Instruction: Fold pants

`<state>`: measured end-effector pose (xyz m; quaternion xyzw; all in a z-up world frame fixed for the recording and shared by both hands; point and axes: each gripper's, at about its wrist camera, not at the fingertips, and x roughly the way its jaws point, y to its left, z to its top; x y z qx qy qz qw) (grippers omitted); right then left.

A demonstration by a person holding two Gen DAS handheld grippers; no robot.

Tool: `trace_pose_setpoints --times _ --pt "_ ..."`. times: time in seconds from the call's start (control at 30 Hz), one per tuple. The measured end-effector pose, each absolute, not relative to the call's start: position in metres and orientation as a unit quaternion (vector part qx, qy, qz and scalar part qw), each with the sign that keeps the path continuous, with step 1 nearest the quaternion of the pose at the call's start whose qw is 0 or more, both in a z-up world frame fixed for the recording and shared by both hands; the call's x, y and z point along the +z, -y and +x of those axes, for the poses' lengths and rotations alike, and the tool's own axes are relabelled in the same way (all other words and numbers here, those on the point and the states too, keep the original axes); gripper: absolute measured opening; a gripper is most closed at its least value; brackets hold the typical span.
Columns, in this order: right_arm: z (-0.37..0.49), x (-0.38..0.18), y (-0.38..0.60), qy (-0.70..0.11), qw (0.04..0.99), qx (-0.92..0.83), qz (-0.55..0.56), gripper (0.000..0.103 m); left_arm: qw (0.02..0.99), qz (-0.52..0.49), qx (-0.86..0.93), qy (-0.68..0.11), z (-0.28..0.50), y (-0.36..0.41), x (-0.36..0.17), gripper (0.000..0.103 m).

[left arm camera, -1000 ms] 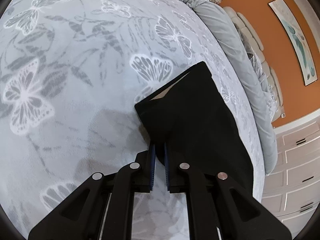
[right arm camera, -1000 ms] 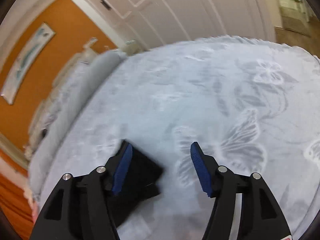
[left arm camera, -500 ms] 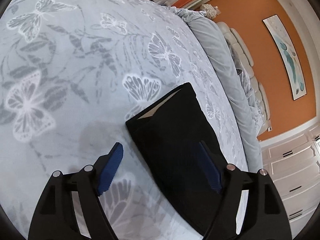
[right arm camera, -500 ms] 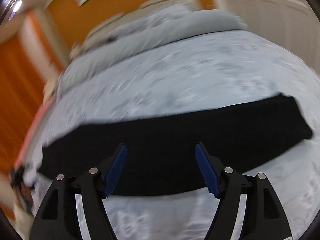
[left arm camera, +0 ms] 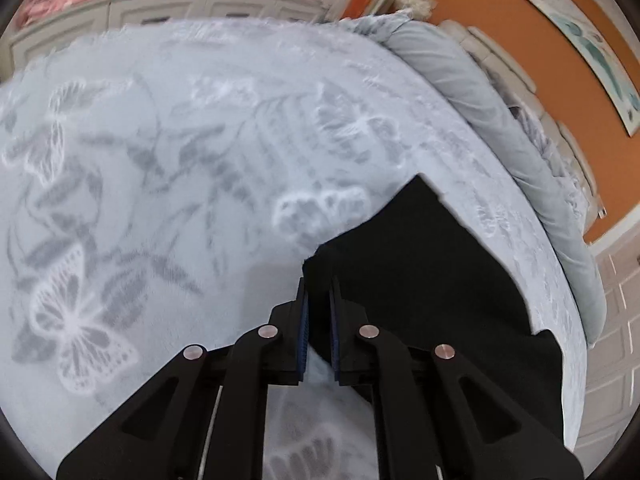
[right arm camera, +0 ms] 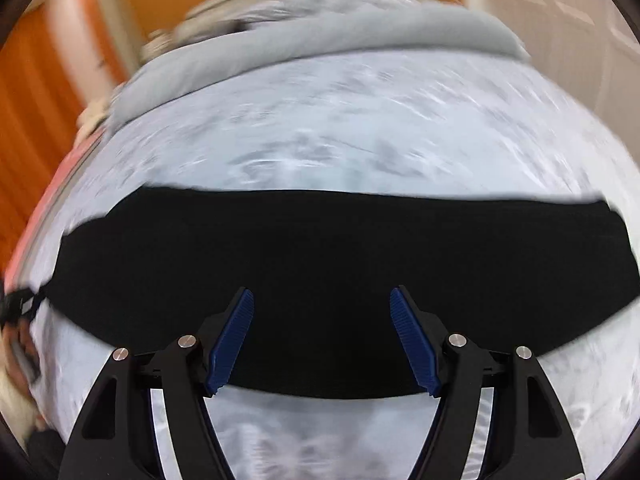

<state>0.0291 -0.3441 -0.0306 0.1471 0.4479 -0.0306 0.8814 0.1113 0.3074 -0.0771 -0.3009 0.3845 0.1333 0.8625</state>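
Observation:
The black pants (left arm camera: 424, 264) lie folded lengthwise on a pale blue butterfly-print blanket (left arm camera: 160, 184). In the left wrist view my left gripper (left arm camera: 318, 292) is shut on the near corner of the pants end, and that corner is lifted a little off the blanket. In the right wrist view the pants (right arm camera: 304, 256) stretch as a long black band from left to right. My right gripper (right arm camera: 320, 300) is open and empty, held above the middle of the band near its front edge.
A rolled grey duvet (left arm camera: 500, 120) lies along the bed's far side, in front of an orange wall with a picture (left arm camera: 588, 40). White cabinets (left arm camera: 616, 320) stand past the bed's right edge. The other gripper shows at the right wrist view's left edge (right arm camera: 20, 308).
My left gripper opened half a second ago and has now shut on the pants corner again and raised it. My right gripper has swung round from the pants end to their middle, still open.

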Motion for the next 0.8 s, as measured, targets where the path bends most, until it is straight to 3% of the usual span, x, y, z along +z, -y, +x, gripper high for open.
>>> trace_pose_setpoints --times 0.13,0.27,0.33,0.43,0.57,0.7,0.73,0.77,0.8 --pt "0.017 -0.021 0.415 -0.425 0.876 -0.088 0.209 0.069 0.879 -0.254 0.156 -0.372 0.101 -0.283 -0.044 0.021" --pt "-0.022 -0.014 0.511 -0.381 0.863 -0.196 0.268 0.071 0.906 -0.208 0.171 -0.327 0.074 -0.244 0.003 0.057" --pt "-0.046 -0.021 0.562 -0.362 0.843 -0.239 0.319 0.072 0.919 -0.200 0.140 -0.309 0.062 -0.215 0.024 0.061" --pt "-0.066 -0.035 0.606 -0.353 0.826 -0.278 0.340 0.072 0.927 -0.193 0.077 -0.311 0.060 -0.165 0.033 0.076" --pt "-0.057 -0.053 0.626 -0.369 0.835 -0.257 0.317 0.072 0.925 -0.208 0.012 -0.317 0.071 -0.101 0.012 0.077" --pt "-0.029 -0.060 0.618 -0.386 0.861 -0.243 0.226 0.071 0.928 -0.183 -0.020 -0.324 0.081 -0.059 -0.011 0.077" --pt "-0.019 -0.063 0.614 -0.393 0.867 -0.236 0.195 0.059 0.931 -0.163 -0.023 -0.327 0.084 -0.049 -0.016 0.077" --pt "-0.011 -0.066 0.609 -0.401 0.871 -0.223 0.178 0.039 0.936 -0.136 -0.023 -0.324 0.088 -0.041 -0.020 0.077" --pt "-0.002 -0.068 0.607 -0.414 0.869 -0.216 0.165 0.008 0.940 -0.120 -0.018 -0.320 0.087 -0.036 -0.022 0.077"
